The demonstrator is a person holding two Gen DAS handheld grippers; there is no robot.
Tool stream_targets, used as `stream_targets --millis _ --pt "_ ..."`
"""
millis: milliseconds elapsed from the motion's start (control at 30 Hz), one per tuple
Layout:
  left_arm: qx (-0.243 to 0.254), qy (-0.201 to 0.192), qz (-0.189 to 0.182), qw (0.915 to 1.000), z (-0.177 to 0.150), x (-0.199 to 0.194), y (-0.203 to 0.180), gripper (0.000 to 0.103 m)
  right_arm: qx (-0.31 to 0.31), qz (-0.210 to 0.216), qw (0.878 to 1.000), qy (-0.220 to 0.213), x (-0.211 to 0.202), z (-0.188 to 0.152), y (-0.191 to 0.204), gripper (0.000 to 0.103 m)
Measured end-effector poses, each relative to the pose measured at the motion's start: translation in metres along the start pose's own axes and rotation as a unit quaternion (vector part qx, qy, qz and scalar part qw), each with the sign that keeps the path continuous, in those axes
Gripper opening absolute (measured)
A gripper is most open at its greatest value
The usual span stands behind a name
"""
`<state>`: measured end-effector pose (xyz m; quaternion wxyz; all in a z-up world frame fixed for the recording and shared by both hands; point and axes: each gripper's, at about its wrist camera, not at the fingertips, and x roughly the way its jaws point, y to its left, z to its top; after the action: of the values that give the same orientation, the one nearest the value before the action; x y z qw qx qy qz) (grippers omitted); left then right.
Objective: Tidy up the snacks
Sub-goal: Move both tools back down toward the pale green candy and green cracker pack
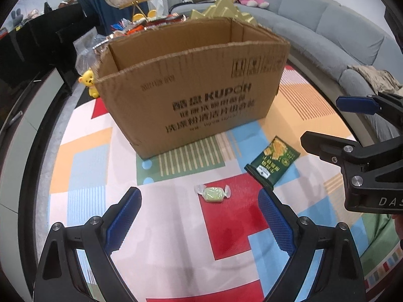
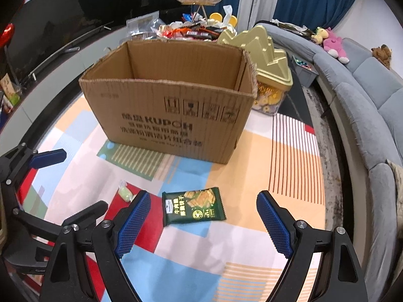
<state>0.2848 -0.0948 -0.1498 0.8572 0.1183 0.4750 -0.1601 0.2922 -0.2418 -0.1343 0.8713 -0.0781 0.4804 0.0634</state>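
Approach stage, before any pickup: your left tool [image 1: 199, 210] hangs spread wide and empty over the patterned play mat [image 1: 176, 239], with the green wrapped candy [image 1: 212, 194] lying on a red patch just ahead of its fingertips; your right tool [image 2: 202, 210] is likewise released and holds nothing, its jaws framing the dark green biscuit packet [image 2: 193, 205], which lies flat on the mat between a blue and an orange patch. Beyond both snacks stands the open cardboard box [image 2: 166, 115], flaps gone, its interior apparently empty as far as the views reach; further wrappers are heaped behind it beside a gold mountain-shaped tin [image 2: 267, 58]. The next move likely calls for lowering each tool until the pads bracket its item, pinching the packet across its short edges, since it lies flat and thin, then carrying both over the box rim
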Motion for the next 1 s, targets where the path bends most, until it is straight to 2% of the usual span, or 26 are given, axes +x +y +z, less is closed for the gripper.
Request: stream_targets --millis 533,600,633,767,1000 --pt "-0.004 0.042 -0.009 0.9991 -0.008 0.051 0.002 0.095 -0.03 0.031 0.997 0.058 0.053 -0.011 0.005 0.087" --pt "-0.004 0.045 -0.01 0.9989 -0.009 0.056 0.002 0.095 -0.031 0.036 0.997 0.065 0.059 -0.012 0.004 0.089" --pt "-0.004 0.047 -0.01 0.9988 -0.009 0.058 0.002 0.094 -0.031 0.038 0.997 0.067 0.062 -0.013 0.004 0.094" --pt "-0.007 0.052 -0.011 0.9986 -0.01 0.066 0.003 0.094 -0.032 0.036 0.996 0.073 0.071 -0.014 0.003 0.097" --pt "-0.01 0.052 -0.01 0.9985 -0.009 0.076 0.007 0.094 -0.031 0.036 0.996 0.08 0.083 -0.014 0.004 0.097"
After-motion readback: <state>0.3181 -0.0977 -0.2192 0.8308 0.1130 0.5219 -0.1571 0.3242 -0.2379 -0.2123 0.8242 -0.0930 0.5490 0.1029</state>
